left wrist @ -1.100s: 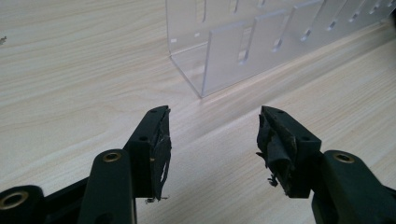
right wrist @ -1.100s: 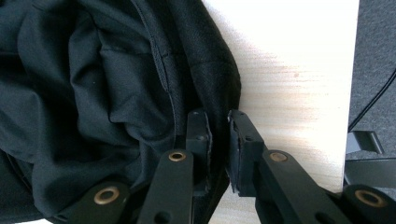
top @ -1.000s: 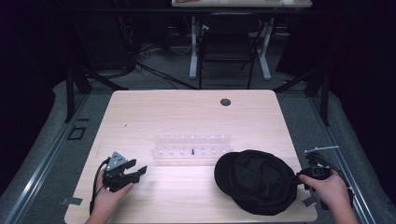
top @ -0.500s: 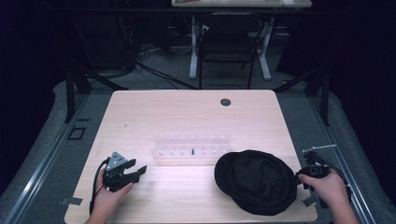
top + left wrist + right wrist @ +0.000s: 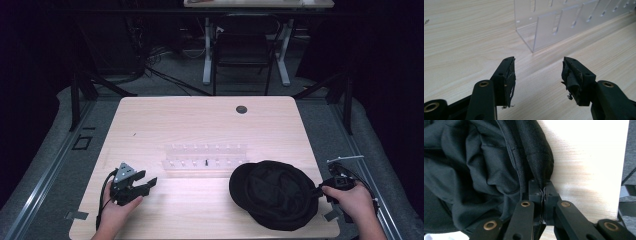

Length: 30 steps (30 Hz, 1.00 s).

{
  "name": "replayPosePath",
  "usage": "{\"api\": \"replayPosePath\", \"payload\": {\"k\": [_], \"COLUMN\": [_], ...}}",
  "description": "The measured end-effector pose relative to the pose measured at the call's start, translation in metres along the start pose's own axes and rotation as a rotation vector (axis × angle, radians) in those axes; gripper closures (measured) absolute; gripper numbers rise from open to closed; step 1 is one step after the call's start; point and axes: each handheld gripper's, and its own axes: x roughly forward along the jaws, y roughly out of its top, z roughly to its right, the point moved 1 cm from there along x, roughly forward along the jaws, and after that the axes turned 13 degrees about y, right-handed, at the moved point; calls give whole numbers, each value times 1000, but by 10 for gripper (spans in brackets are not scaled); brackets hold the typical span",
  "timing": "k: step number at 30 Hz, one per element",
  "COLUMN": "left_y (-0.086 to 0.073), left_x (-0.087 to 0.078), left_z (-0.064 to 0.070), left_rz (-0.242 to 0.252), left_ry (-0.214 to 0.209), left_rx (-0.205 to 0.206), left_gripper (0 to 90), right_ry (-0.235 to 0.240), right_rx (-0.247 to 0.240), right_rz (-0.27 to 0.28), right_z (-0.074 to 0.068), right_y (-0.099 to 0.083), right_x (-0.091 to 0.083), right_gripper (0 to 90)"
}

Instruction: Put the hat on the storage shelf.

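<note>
Little has been moved since the earlier frame: the black cap (image 5: pixel 274 194) is kept at lower right of the worktop (image 5: pixel 200 125), pinched by the right tool (image 5: pixel 544 191), while the left tool (image 5: pixel 537 75) is spread, so most work seems left.

Pale wooden table (image 5: pixel 165 120) — clear rack (image 5: pixel 206 156) and black cap (image 5: pixel 275 192) on it.
</note>
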Motion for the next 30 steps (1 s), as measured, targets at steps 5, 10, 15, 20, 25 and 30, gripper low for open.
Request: {"api": "replayPosePath", "payload": {"k": [5,10,15,20,25,30], "left_y": [0,0,0,0,0,0], "left_x": [0,0,0,0,0,0], "left_z": [0,0,0,0,0,0], "left_rz": [-1,-2,-3,-3,-3,-3], "left_ry": [1,0,-1,-2,-1,1], "left_rx": [-2,-3,-3,-4,-5,-3], "left_gripper": [446,446,446,447,447,446], "right_ry": [7,43,64,62,127,114], "right_rx": [-2,-20,-27,-45,-53,-67], "right_rz": [-16,-38,-31,-37,10,32], "right_z": [-1,-3,-8,-12,-17,-24], "right_y": [0,1,0,0,0,0], "right_x": [-6,-13,-18,-25,-27,-28], "right_gripper": [883,883,883,883,883,883]}}
